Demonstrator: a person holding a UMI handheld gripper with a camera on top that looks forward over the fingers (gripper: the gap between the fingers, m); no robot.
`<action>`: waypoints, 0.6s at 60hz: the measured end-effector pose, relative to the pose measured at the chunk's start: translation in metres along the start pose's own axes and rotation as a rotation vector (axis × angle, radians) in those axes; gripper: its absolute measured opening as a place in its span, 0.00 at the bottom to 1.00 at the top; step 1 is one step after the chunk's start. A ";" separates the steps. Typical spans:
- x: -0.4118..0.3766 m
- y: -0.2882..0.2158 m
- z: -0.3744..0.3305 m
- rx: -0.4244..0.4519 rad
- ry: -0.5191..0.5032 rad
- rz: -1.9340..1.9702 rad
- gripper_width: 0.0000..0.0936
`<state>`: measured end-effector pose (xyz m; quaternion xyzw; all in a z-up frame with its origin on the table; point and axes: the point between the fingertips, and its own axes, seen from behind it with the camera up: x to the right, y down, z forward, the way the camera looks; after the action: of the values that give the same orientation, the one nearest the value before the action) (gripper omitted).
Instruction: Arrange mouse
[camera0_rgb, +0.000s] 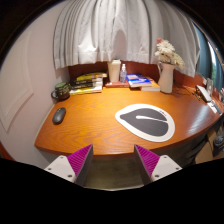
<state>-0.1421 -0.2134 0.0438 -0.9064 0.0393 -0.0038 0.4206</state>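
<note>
A small dark mouse (58, 115) lies on the wooden desk (95, 120), well beyond my left finger and off to the left. A round grey-and-black mouse mat (146, 121) lies on the desk beyond my right finger. My gripper (112, 158) hovers at the desk's near edge, open, with nothing between its magenta pads (80, 158). The mouse and the mat are far apart from each other.
Along the back of the desk stand a stack of books (88, 83), a dark jar (62, 90), a white cup (114, 71), a blue book (139, 81) and a vase of flowers (166, 66). Curtains hang behind. More items lie at the right edge (208, 95).
</note>
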 end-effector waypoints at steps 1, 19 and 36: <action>-0.010 0.003 0.003 -0.007 -0.011 -0.005 0.87; -0.170 0.005 0.064 -0.060 -0.175 -0.072 0.88; -0.240 -0.037 0.138 -0.054 -0.175 -0.091 0.87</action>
<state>-0.3737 -0.0661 -0.0107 -0.9150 -0.0386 0.0573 0.3974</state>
